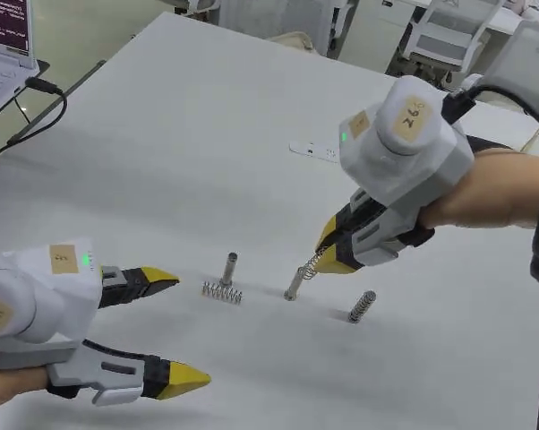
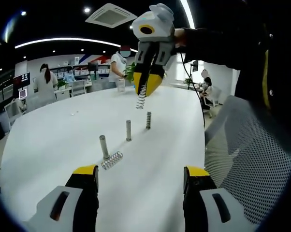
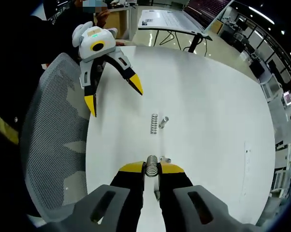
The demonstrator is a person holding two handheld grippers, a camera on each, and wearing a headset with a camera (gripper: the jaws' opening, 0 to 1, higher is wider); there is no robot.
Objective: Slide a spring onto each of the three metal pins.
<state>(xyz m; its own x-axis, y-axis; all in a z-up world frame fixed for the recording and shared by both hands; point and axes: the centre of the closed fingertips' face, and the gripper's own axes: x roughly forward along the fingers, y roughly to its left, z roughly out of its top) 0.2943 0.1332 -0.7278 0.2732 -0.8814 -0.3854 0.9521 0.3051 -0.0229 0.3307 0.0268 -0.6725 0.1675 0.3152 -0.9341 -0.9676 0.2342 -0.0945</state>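
The white worktop (image 1: 162, 134) carries everything. The left gripper (image 1: 178, 330) hovers with its jaws apart. The right gripper (image 1: 330, 251) has its jaws clamped on a spring (image 1: 312, 266) just above the middle pin (image 1: 294, 284). A loose spring (image 1: 221, 291) lies just beside the bare end pin (image 1: 229, 268). The other end pin (image 1: 363, 306) already wears a spring.

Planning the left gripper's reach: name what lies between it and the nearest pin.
A loose spring, lying flat by that pin's foot; the left gripper view shows it.

Head view: from above the near edge, looking down and forward across the table (image 1: 207, 134). Left gripper view: low, close, facing right past the pins (image 2: 128, 130). Right gripper view: higher, apparently steeply down, facing left. Shared: pins.
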